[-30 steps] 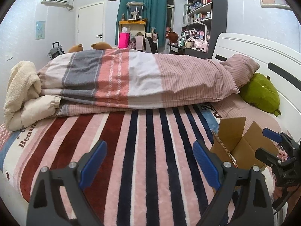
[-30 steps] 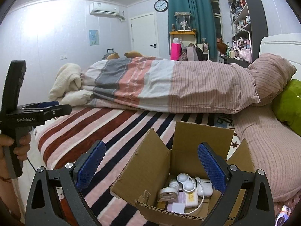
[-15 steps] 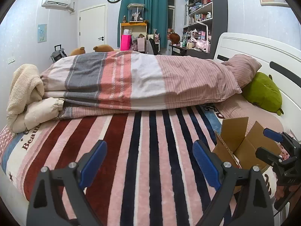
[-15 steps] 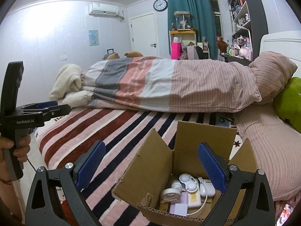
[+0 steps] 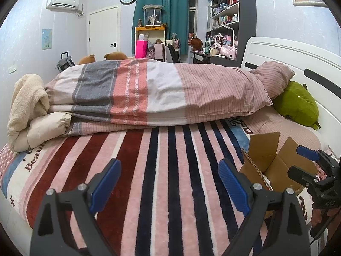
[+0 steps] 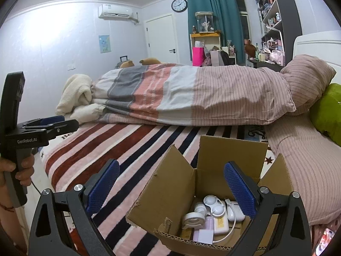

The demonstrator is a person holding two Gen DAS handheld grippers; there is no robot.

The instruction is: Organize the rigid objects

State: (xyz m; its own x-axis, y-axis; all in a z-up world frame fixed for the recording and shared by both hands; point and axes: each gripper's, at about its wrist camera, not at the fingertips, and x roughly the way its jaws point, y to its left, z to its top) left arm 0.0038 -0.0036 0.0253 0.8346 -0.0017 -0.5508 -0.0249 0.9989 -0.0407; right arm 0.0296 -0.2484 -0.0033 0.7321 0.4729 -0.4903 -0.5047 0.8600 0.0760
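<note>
Cardboard box [image 6: 213,183] of small white gadgets sits on my striped blanket [image 5: 149,170]; my right gripper [image 6: 170,188] and left gripper [image 5: 169,183] gape empty.

Both the left gripper [image 5: 169,183] and the right gripper [image 6: 170,188] have black angular frames with silver screws and ribbed blue pads [image 6: 239,189], and "GenRobot.AI" is printed white on the left one's body.

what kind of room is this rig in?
A lived-in bedroom, most likely at home: a bed with a striped blanket and folded duvet, a white headboard, and cluttered shelves over a desk.
</note>
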